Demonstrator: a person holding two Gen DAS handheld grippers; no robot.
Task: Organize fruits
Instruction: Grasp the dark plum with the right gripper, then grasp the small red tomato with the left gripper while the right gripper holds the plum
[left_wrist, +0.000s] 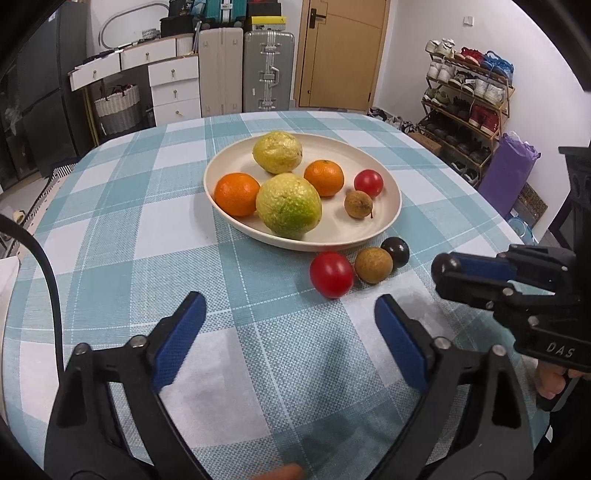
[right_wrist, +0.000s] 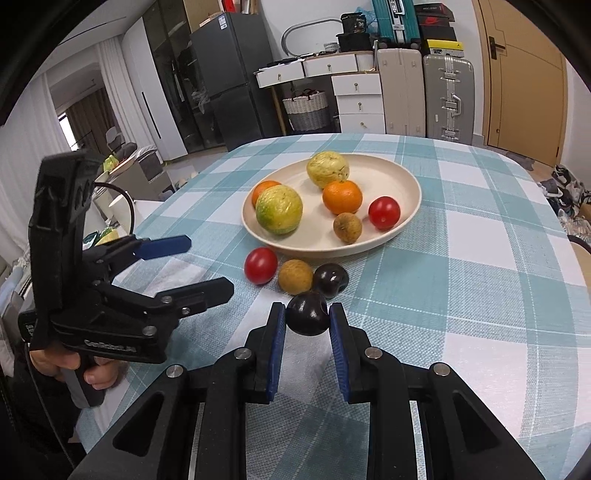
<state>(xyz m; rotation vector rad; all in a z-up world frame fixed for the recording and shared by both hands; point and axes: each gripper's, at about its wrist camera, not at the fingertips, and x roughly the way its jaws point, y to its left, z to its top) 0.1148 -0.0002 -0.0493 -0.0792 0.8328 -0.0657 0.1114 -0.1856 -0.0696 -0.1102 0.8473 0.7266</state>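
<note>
Fruits: six on the plate (right_wrist: 402, 173), three beside it (right claw (right_wrist: 307, 320) grips a fourth, left claw (left_wrist: 290, 314) gapes).

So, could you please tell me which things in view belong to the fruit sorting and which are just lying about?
Job: plate of fruit; red tomato, brown fruit and dark plum on the cloth; second plum in the right gripper.
Lying about: suitcases, shoe rack, basket.

Home: fridge (right_wrist: 225, 74), suitcases (left_wrist: 267, 70), shoe rack (left_wrist: 465, 99), checked-cloth table (left_wrist: 147, 206).
</note>
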